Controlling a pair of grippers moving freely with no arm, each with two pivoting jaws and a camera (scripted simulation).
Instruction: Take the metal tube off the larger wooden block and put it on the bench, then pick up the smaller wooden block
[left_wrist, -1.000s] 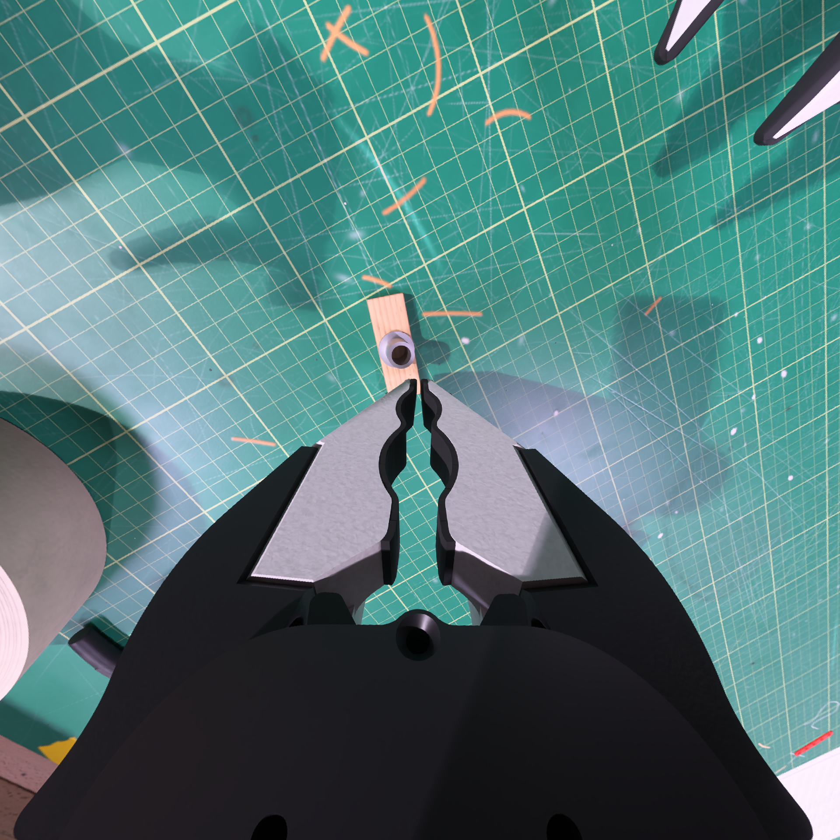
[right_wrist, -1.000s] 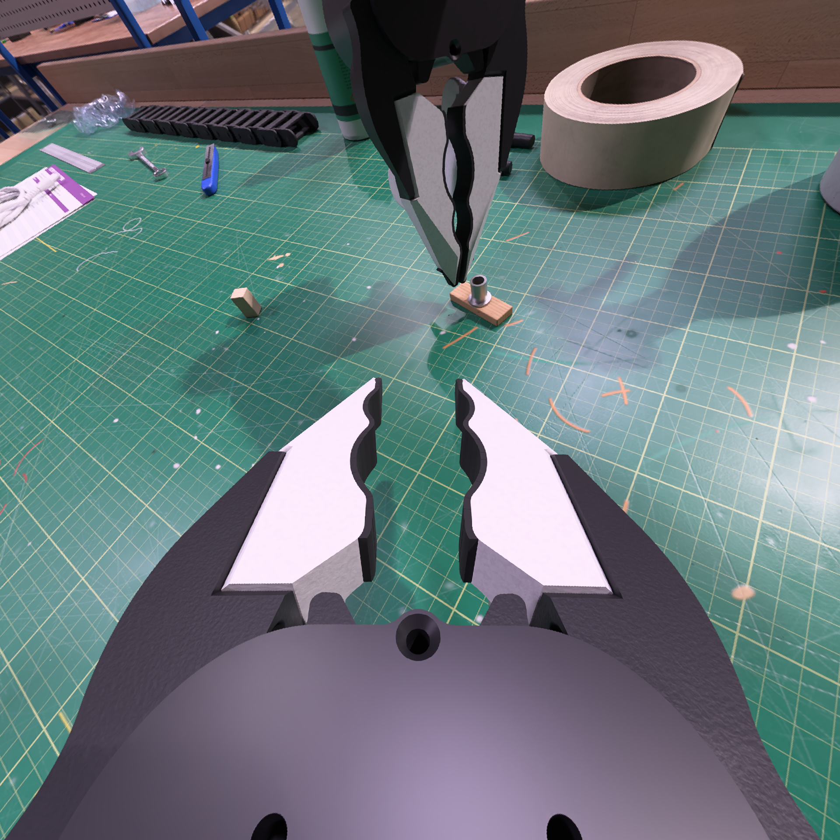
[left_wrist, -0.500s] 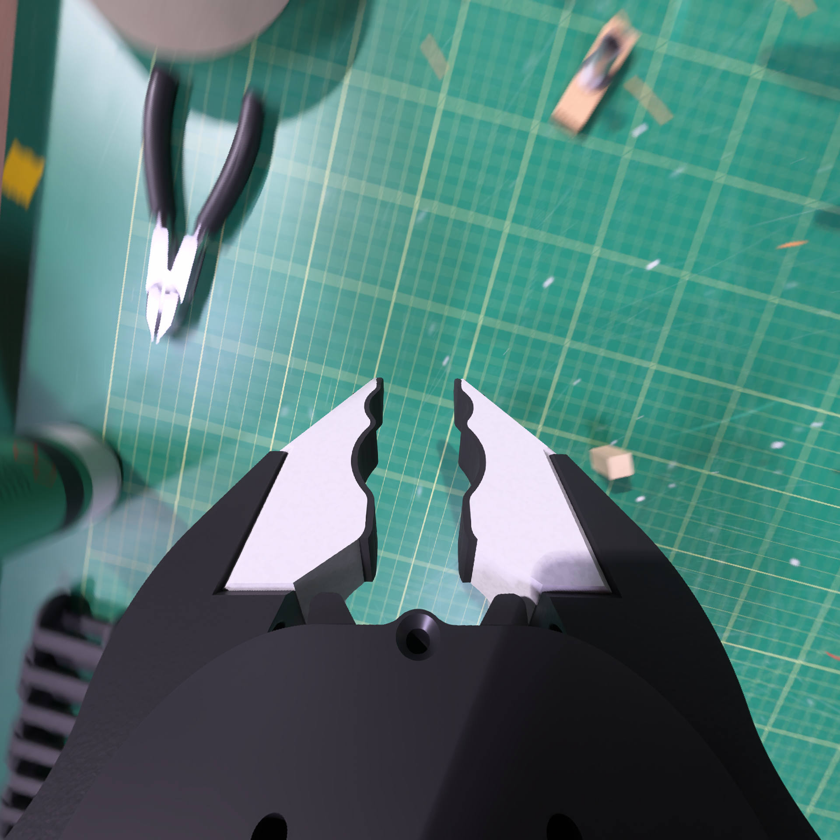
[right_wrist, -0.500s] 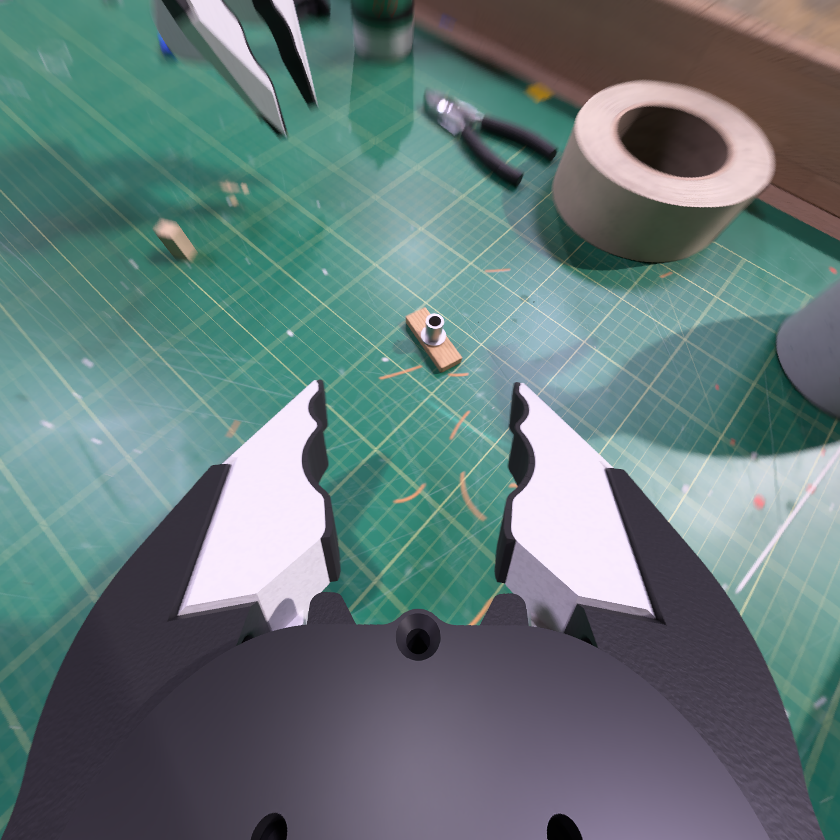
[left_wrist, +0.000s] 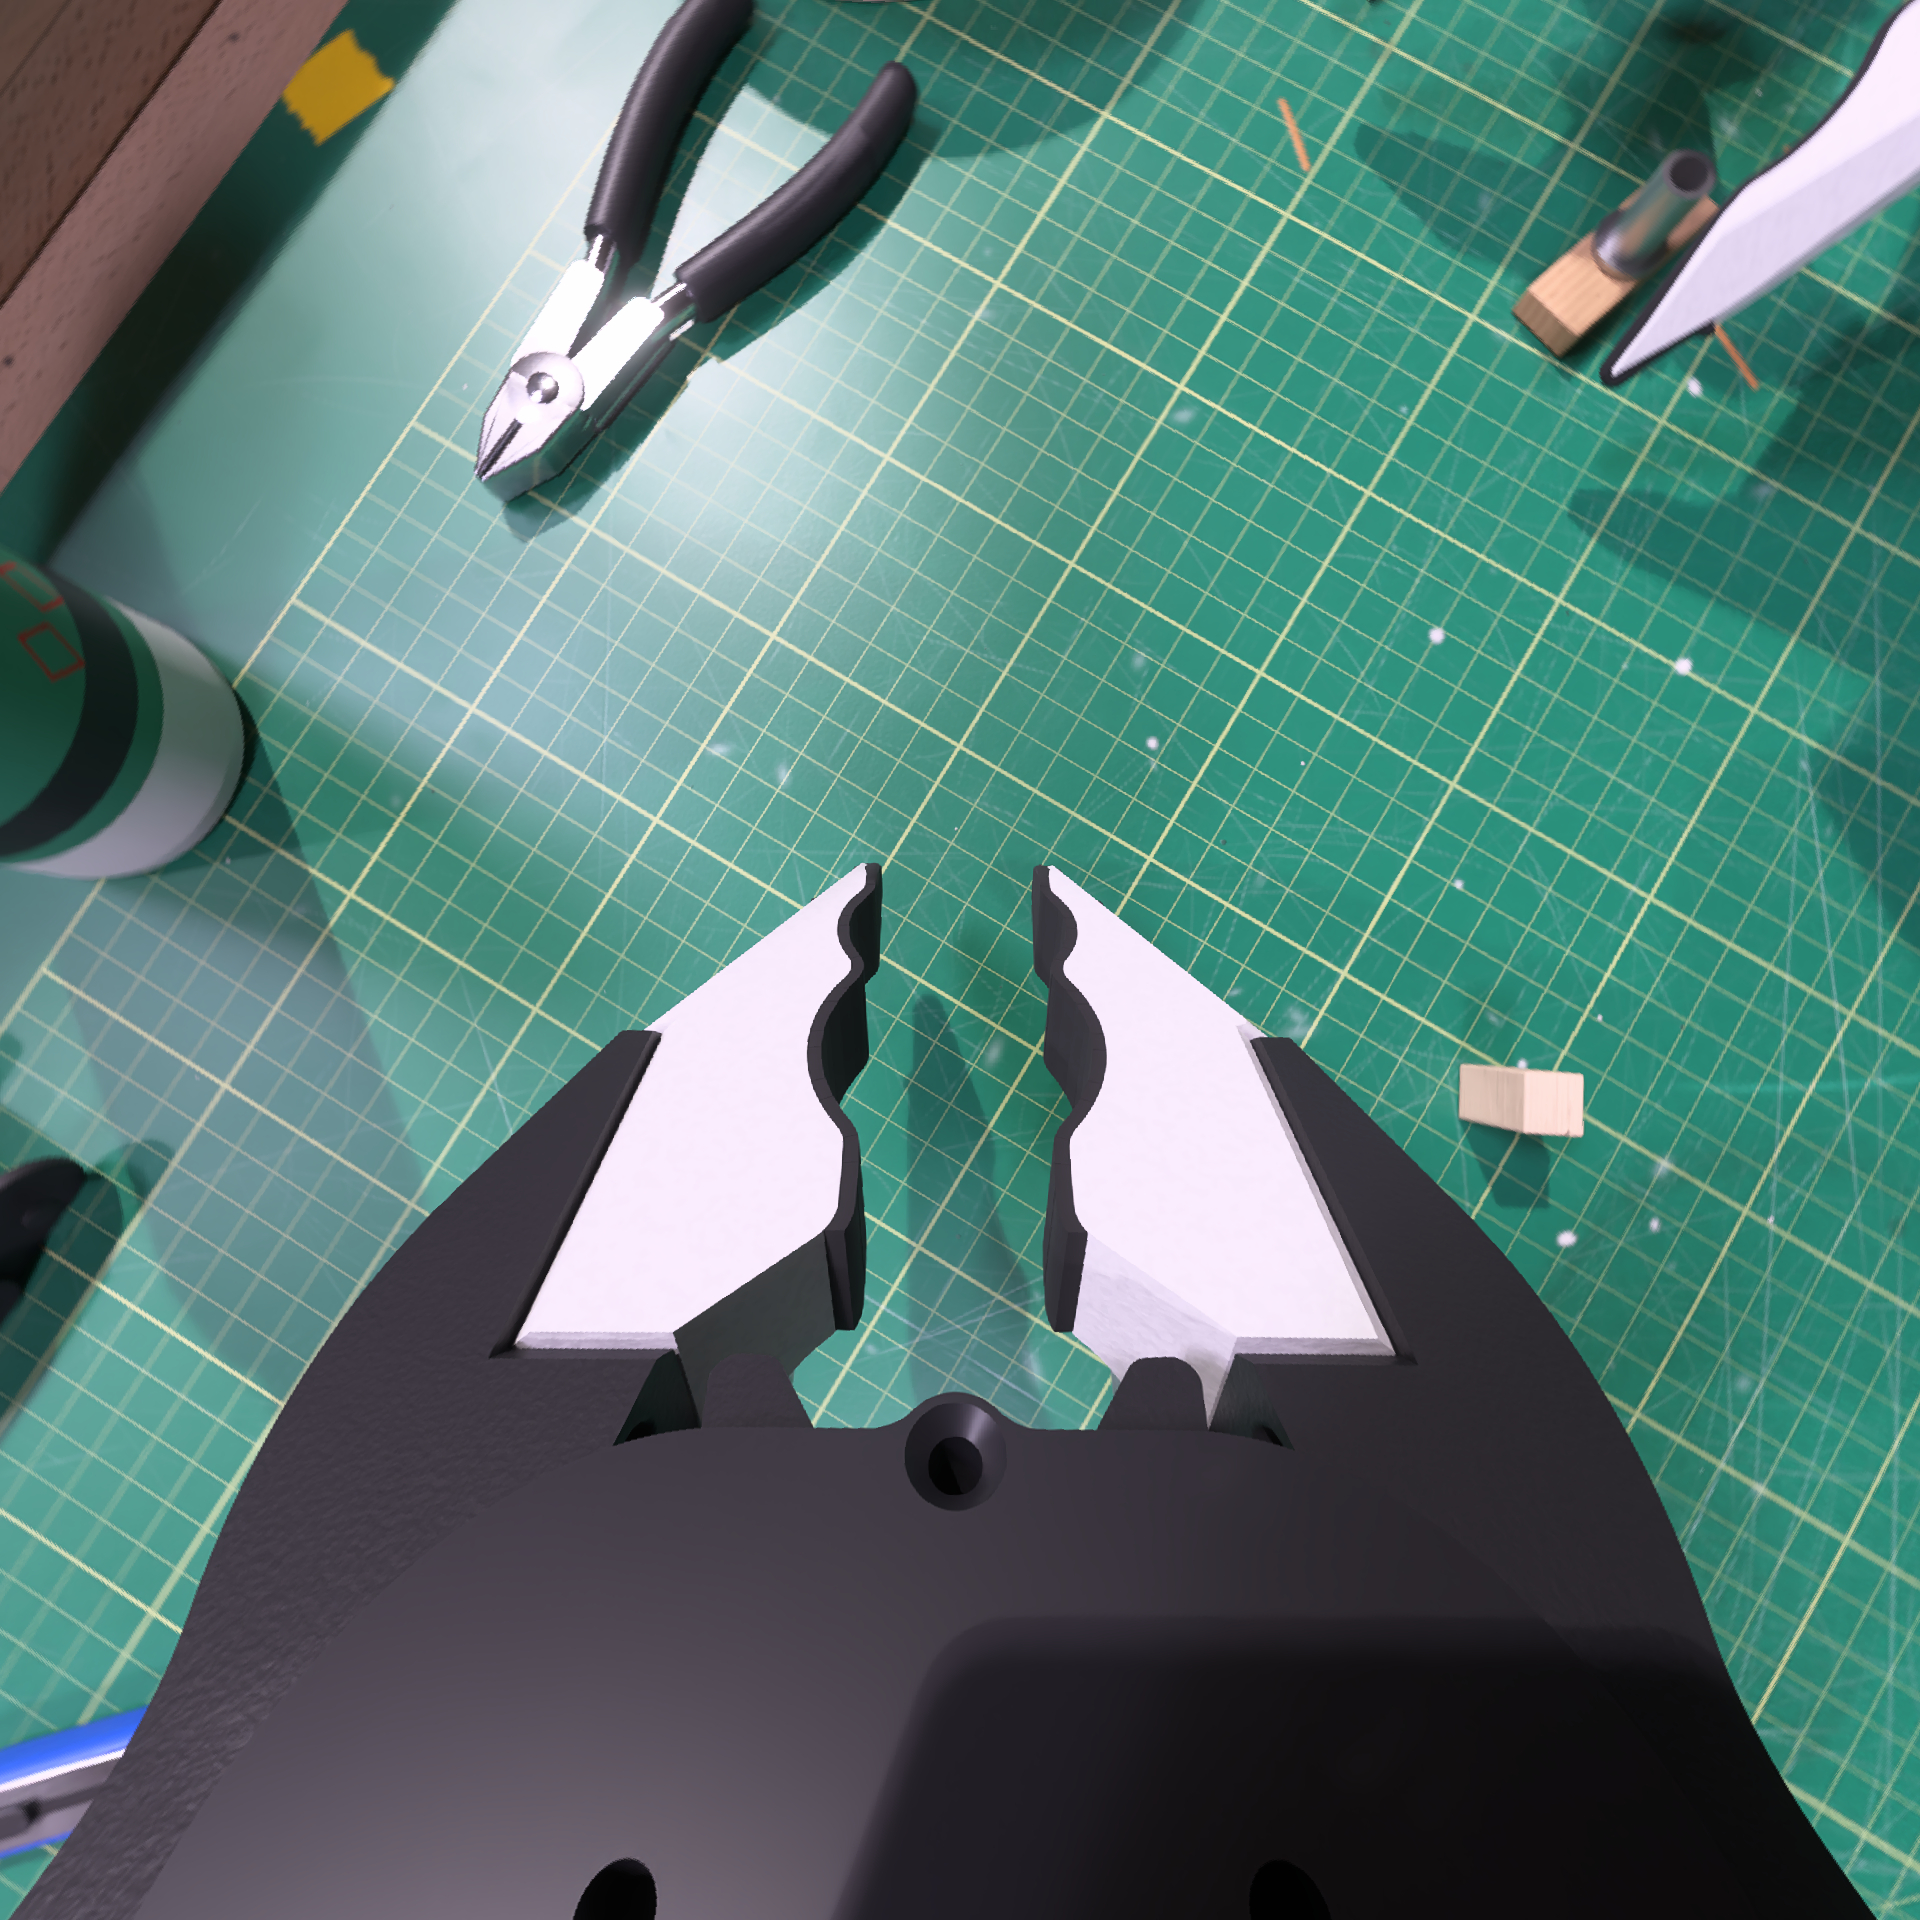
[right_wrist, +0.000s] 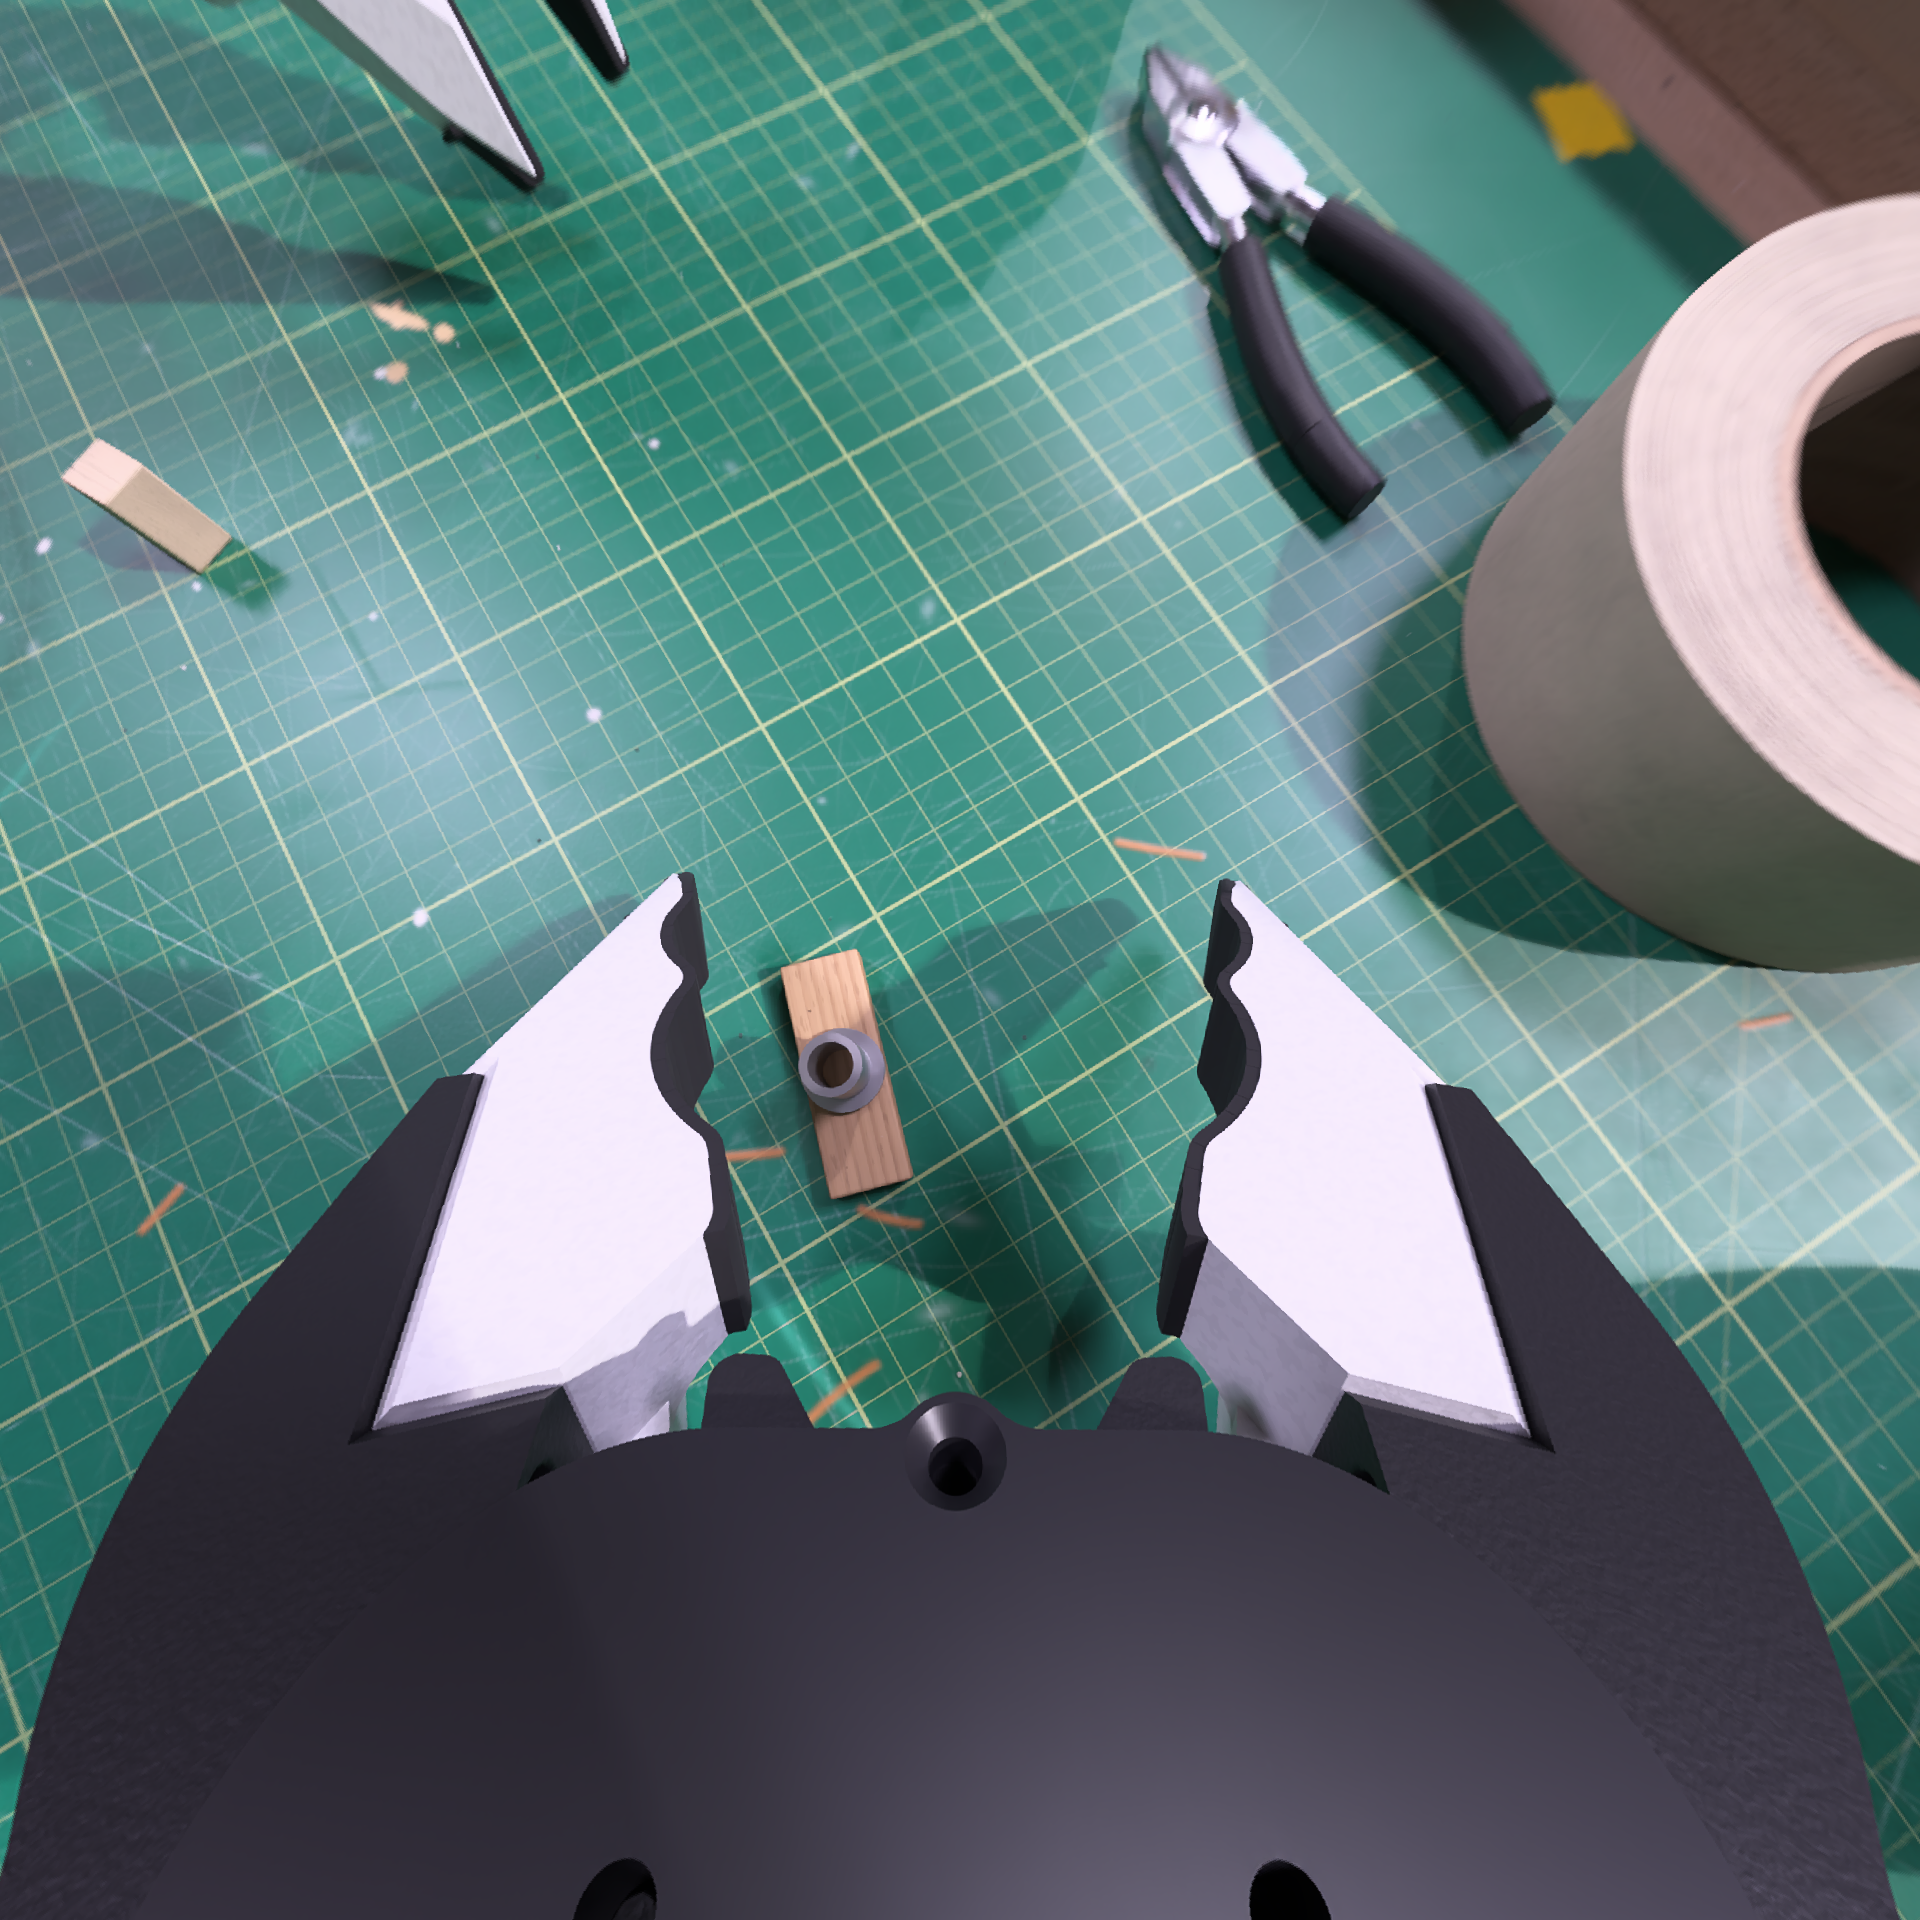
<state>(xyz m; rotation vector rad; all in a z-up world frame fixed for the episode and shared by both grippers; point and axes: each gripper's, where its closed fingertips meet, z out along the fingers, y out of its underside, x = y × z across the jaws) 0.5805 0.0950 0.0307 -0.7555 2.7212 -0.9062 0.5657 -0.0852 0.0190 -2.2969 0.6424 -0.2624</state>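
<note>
Directly above the larger wooden block (right_wrist: 847, 1072), the right gripper (right_wrist: 954, 904) hangs spread wide, bracketing the upright metal tube (right_wrist: 840, 1068) for a grab. Off by the smaller wooden block (left_wrist: 1520, 1099), the left gripper (left_wrist: 956, 883) waits parted, empty.

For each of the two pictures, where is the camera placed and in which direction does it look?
Left wrist view: on the left gripper, above the mat, looking down; its open fingers show, smaller wooden block beside them.
Right wrist view: on the right gripper, looking down; open fingers flank the larger wooden block bearing the metal tube.
Shared: both blocks, tube, pliers, green mat; each shows the other gripper's fingers.
</note>
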